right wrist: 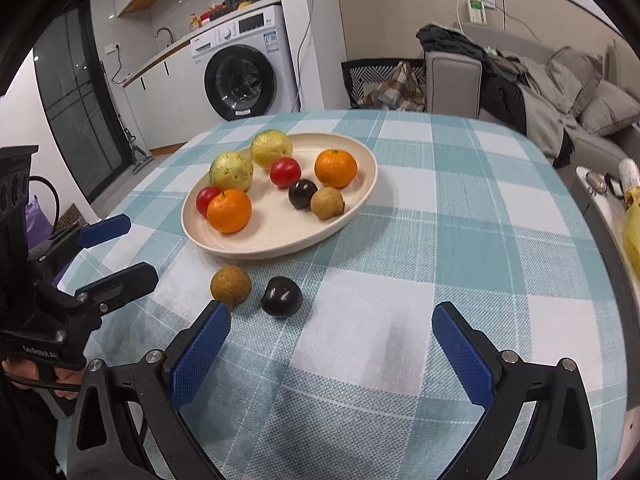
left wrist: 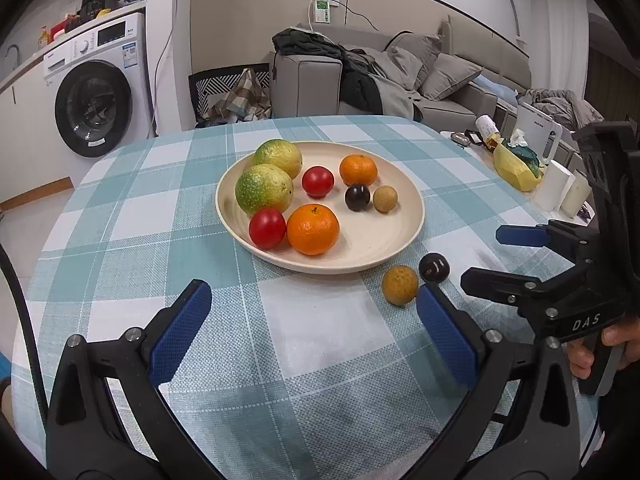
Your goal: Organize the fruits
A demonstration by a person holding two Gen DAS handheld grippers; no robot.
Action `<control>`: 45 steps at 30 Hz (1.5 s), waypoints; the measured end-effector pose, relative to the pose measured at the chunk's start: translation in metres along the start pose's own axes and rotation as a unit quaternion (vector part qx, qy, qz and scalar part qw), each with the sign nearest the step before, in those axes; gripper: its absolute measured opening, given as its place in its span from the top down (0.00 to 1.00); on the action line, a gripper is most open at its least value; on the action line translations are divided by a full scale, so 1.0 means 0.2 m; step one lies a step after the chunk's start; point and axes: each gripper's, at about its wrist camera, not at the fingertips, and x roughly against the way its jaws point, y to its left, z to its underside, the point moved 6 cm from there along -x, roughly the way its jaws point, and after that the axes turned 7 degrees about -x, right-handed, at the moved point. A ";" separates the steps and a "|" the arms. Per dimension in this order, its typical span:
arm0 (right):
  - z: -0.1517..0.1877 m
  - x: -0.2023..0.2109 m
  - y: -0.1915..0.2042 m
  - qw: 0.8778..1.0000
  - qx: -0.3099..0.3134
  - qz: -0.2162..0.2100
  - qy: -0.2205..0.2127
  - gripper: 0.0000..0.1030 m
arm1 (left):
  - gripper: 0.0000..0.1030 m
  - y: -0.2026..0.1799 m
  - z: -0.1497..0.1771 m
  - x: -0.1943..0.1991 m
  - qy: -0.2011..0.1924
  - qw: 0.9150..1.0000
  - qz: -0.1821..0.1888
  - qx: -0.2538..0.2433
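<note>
A cream plate (left wrist: 400, 248) (right wrist: 360, 196) on the checked tablecloth holds two green-yellow fruits, two red tomatoes, two oranges, a dark plum and a brown longan. A second brown longan (left wrist: 399, 285) (right wrist: 231, 285) and a second dark plum (left wrist: 434, 267) (right wrist: 281, 297) lie on the cloth just in front of the plate. My left gripper (left wrist: 312, 328) is open and empty, left of these two. My right gripper (right wrist: 330, 344) is open and empty, just behind and to the right of them; it also shows in the left wrist view (left wrist: 484, 256).
The table (right wrist: 460, 240) has a rounded far edge. A side surface to the right carries a yellow bag (left wrist: 514, 168), white cups (left wrist: 556, 186) and a white kettle. A washing machine (left wrist: 96, 92) and a sofa (left wrist: 440, 80) stand beyond.
</note>
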 end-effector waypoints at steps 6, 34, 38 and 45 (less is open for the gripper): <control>0.02 -0.06 0.03 0.999 0.021 0.025 0.022 0.00 | 0.01 0.00 0.00 -0.02 0.004 1.000 0.001 0.003; -0.02 -0.17 0.14 0.996 0.066 -0.008 0.051 0.68 | 0.01 0.01 0.02 -0.04 0.015 1.000 0.002 0.004; -0.01 -0.15 0.15 0.997 0.057 -0.022 0.046 0.74 | 0.01 0.00 0.02 -0.05 0.017 1.000 0.002 0.003; 0.01 -0.04 0.14 0.998 0.046 -0.032 0.017 0.74 | 0.01 -0.03 0.02 -0.06 0.021 1.000 0.013 0.001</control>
